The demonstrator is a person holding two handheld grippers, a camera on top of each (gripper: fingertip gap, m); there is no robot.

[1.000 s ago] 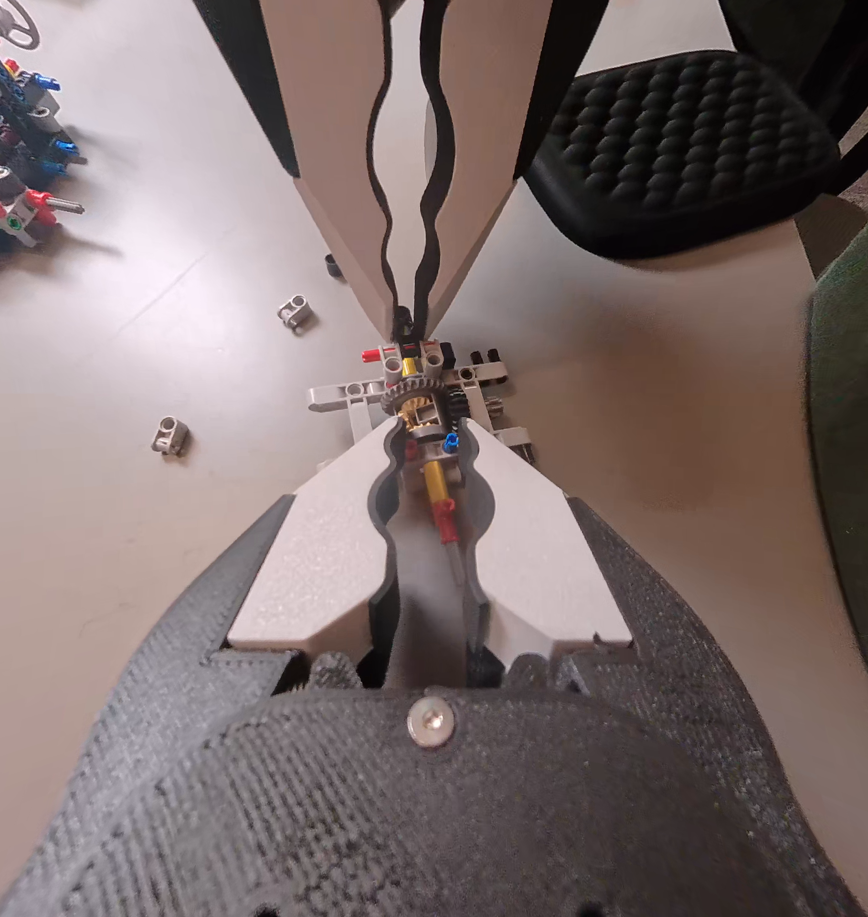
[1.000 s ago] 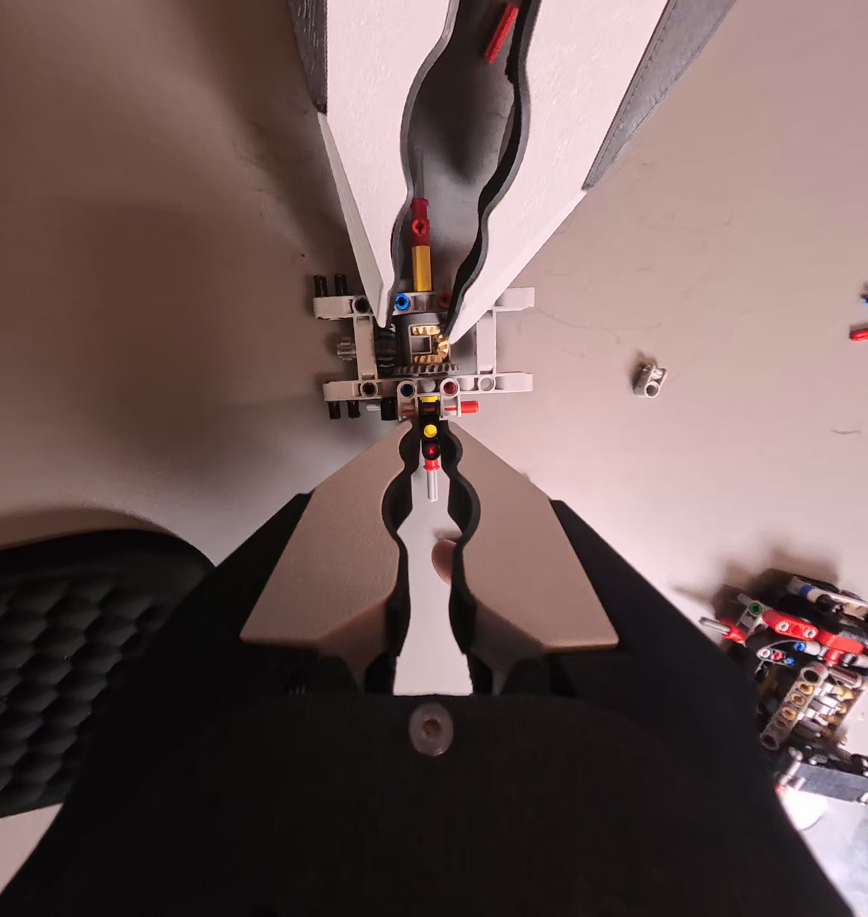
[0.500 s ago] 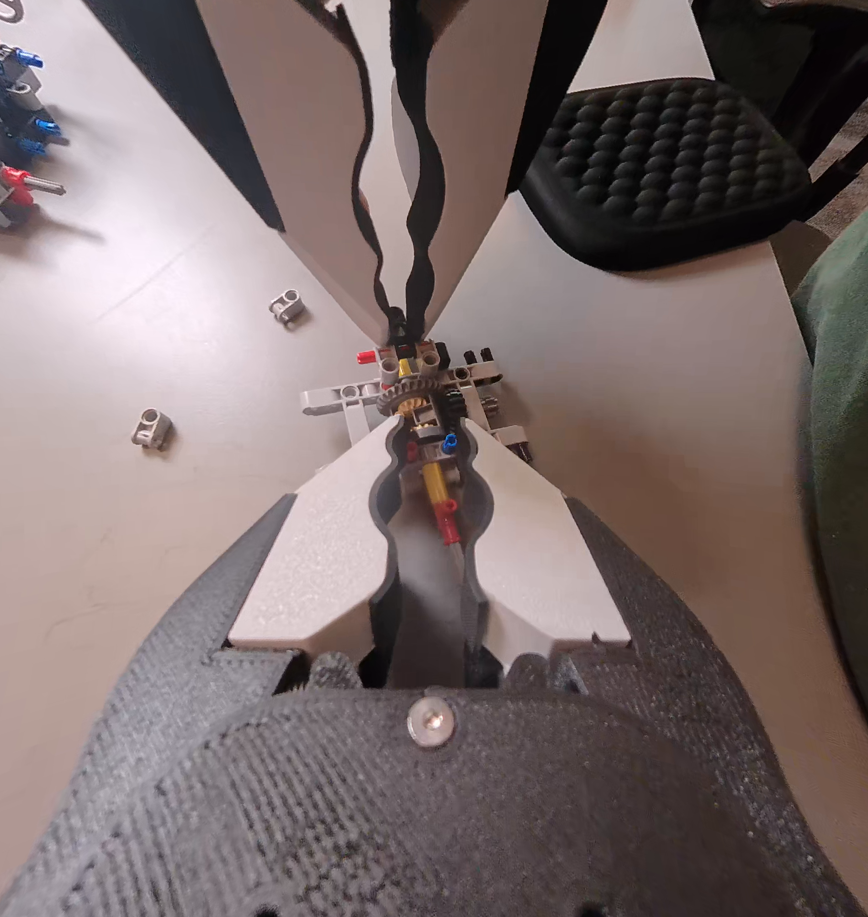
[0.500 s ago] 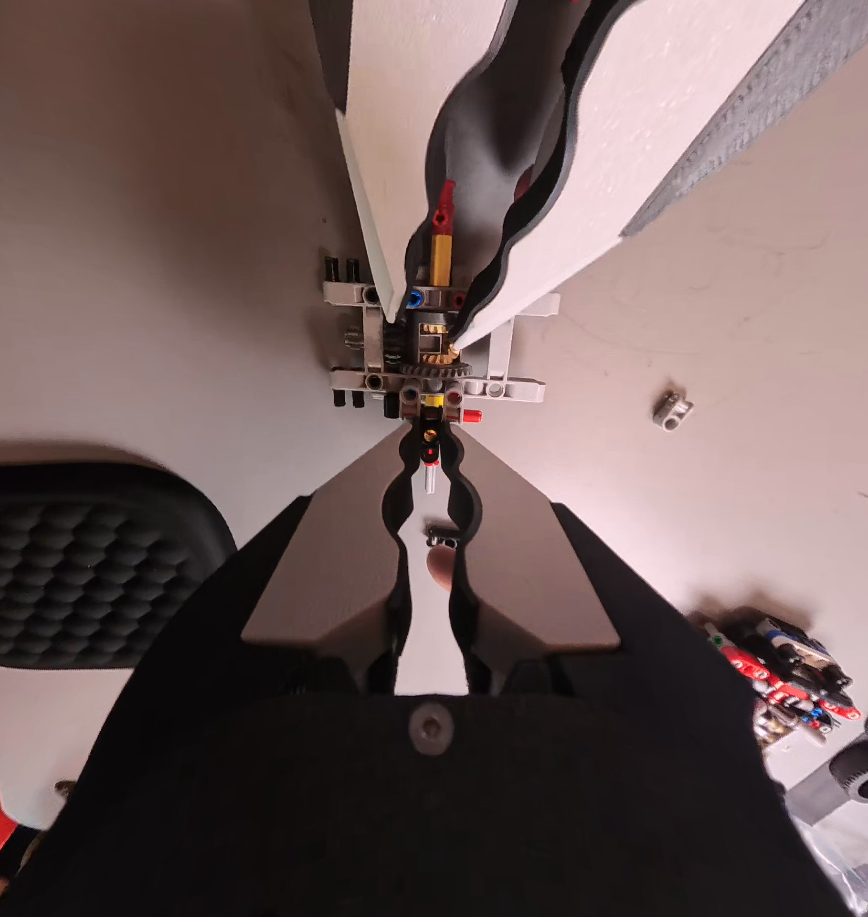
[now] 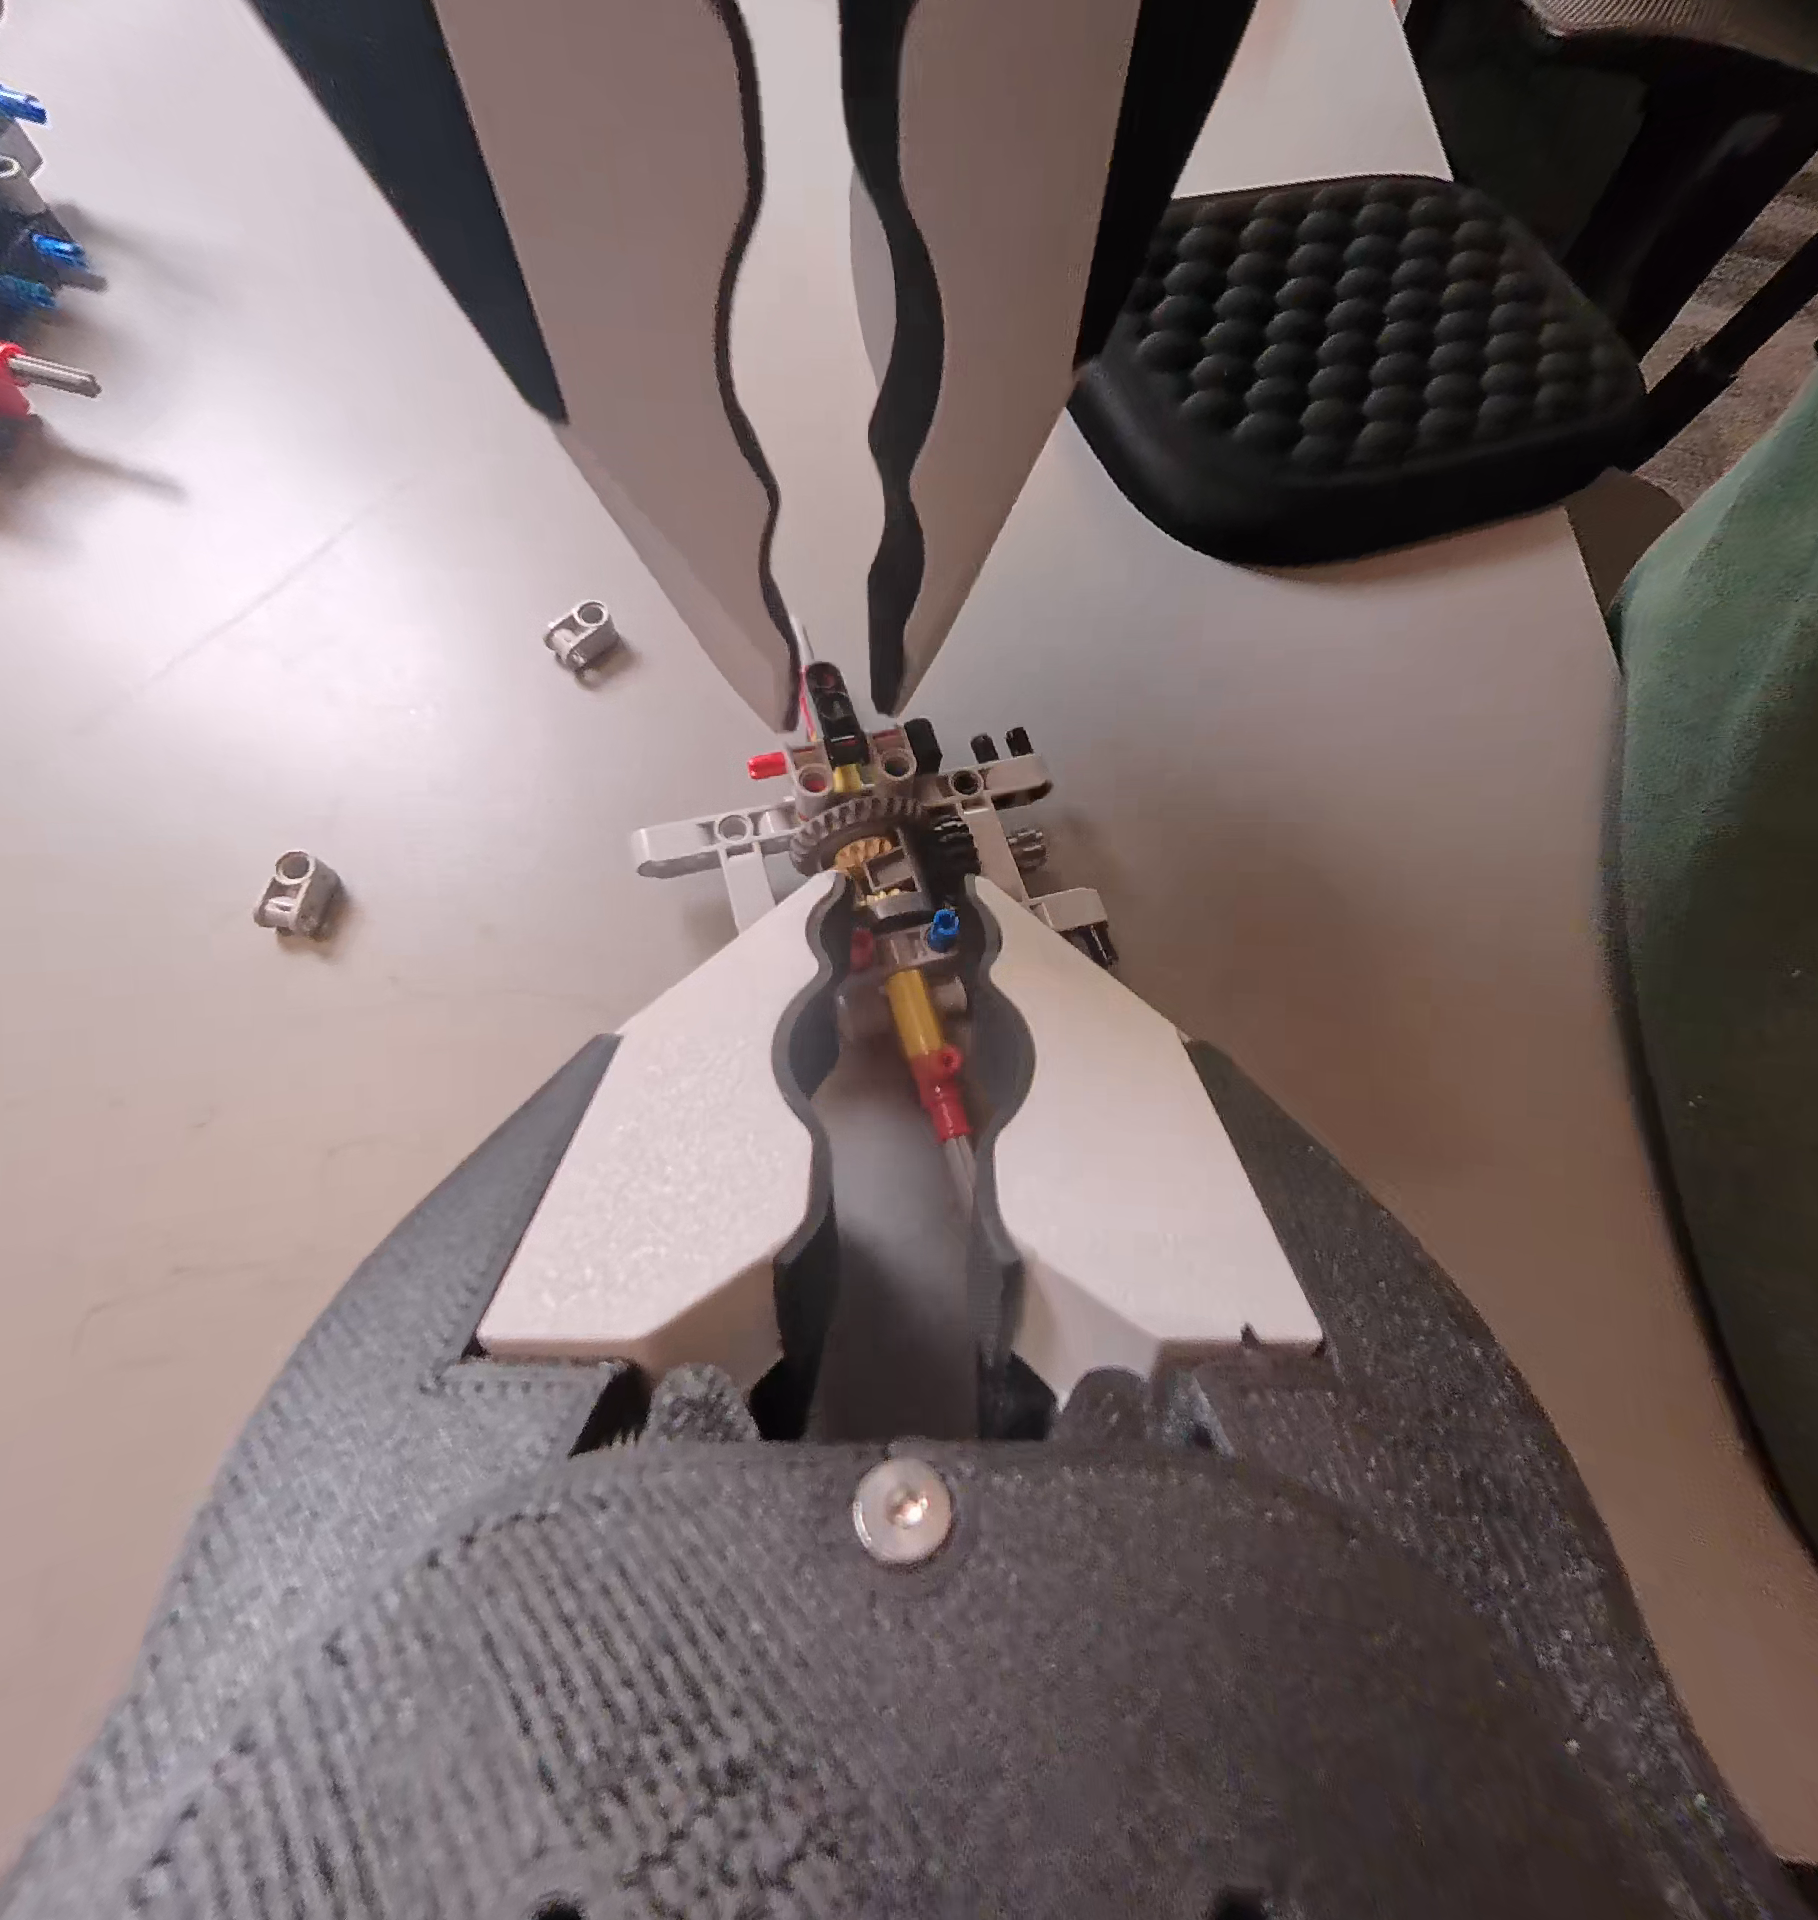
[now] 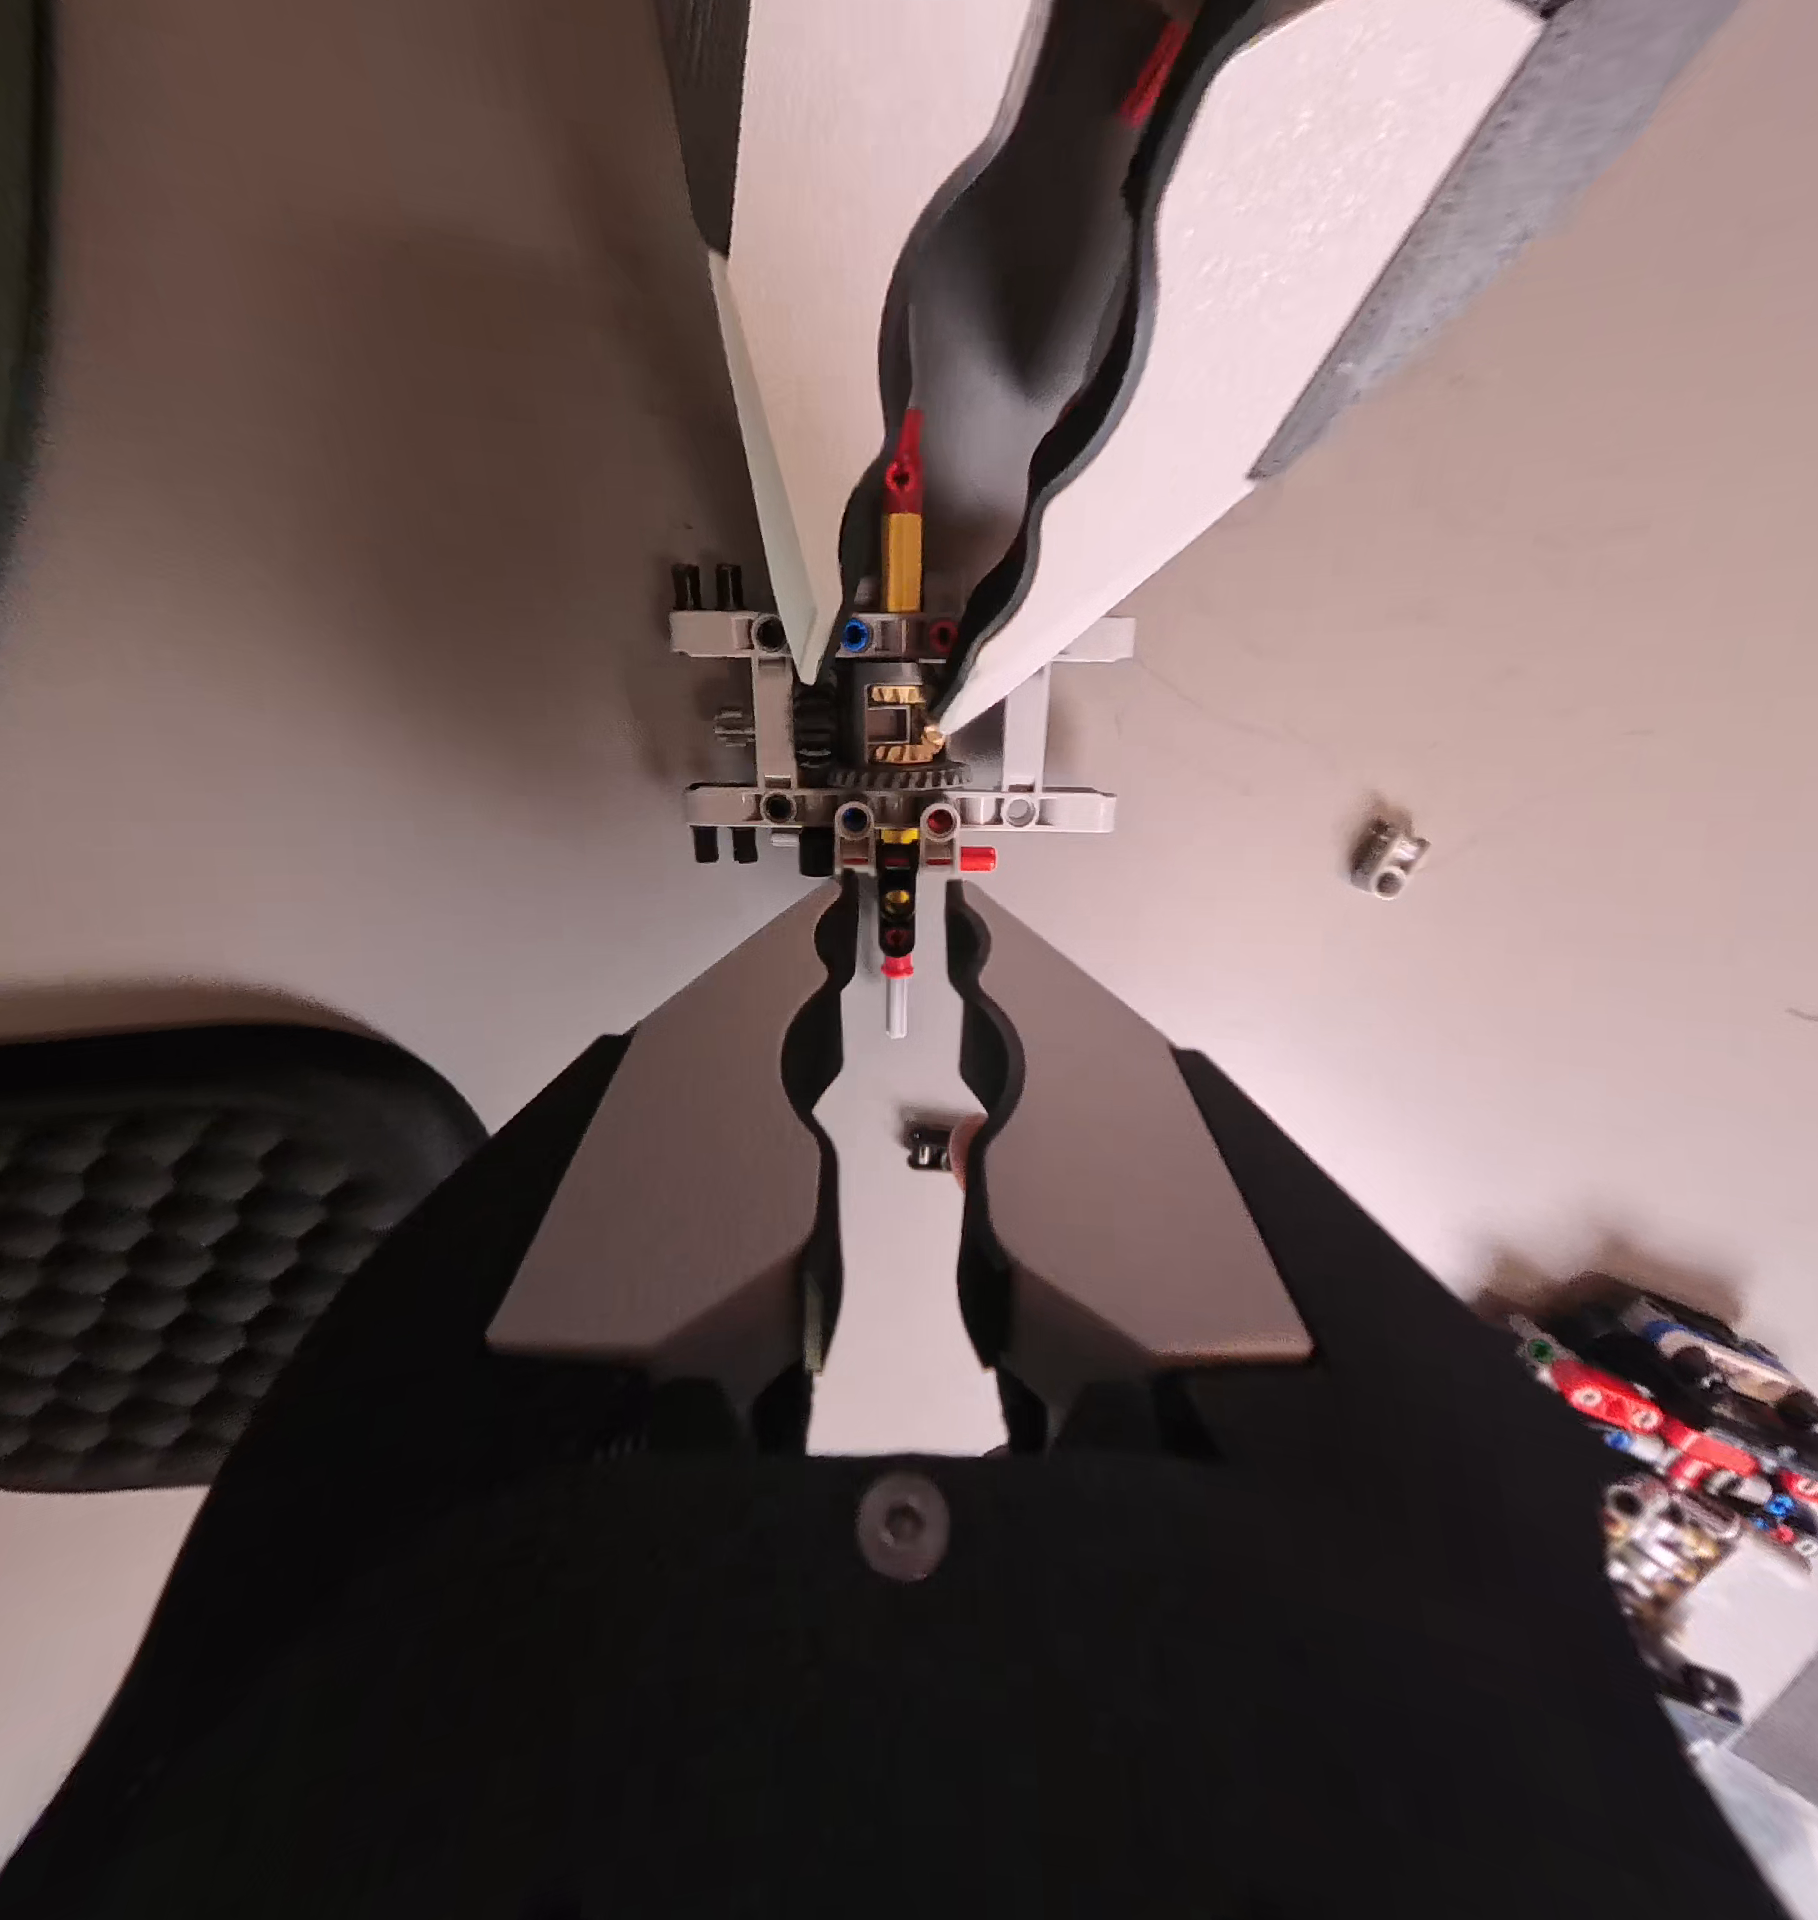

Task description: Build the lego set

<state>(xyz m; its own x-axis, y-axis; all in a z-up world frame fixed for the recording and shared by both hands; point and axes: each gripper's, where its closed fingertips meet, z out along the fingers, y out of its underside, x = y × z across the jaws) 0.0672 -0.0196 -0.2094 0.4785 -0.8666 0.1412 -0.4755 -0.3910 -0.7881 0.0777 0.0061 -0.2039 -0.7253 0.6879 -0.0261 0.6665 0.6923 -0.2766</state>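
Left wrist view: left hand-held gripper [image 5: 900, 904] pinches the grey beam-frame lego assembly with gears and yellow axle [image 5: 863, 831] on the beige table [image 5: 261, 1091]. Right hand-held gripper [image 6: 894, 883], fingers slightly spread, straddles its black connector end without gripping; two small grey connectors [image 5: 297, 890] lie apart.

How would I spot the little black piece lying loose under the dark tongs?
Start at the grey frame assembly on the pale table. Come back between the dark tongs, past the axle sticking out. The loose black piece lies alone on bare table beside one finger, unlike the grey connector.
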